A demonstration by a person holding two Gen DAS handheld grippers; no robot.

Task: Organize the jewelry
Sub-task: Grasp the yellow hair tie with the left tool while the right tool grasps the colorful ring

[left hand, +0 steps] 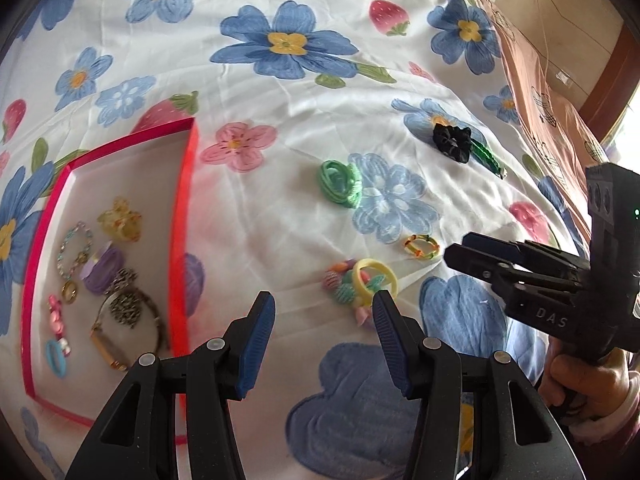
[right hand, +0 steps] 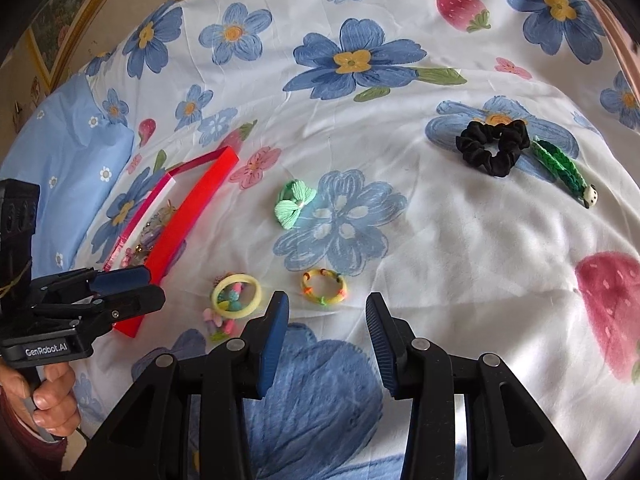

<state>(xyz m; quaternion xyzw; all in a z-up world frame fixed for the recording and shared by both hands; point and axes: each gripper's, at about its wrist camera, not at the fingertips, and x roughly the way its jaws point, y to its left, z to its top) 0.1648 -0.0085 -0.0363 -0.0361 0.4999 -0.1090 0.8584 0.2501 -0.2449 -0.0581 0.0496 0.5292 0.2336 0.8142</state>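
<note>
Pink-rimmed tray [left hand: 188, 216] of bracelets [left hand: 74, 250] and clips (purple scrunchie [left hand: 102, 270] too); left gripper [left hand: 324, 344] and right gripper [right hand: 326, 344] agape, empty.

A big white bed sheet [right hand: 460, 240] covers the bed. It has blue flowers with yellow middles, small pink flowers, green leaves and red strawberries printed on it. The sheet has soft folds and wrinkles in it. On the left in the right wrist view lies a light blue pillow [right hand: 68, 152] with tiny white flowers on it. It touches the edge of the sheet. Behind the pillow stands a wall with a gold frame [right hand: 80, 20] on it. In the left wrist view a pink cloth [left hand: 536, 92] with little drawings lies along the right side of the sheet. Past it is brown wood [left hand: 608, 72].
</note>
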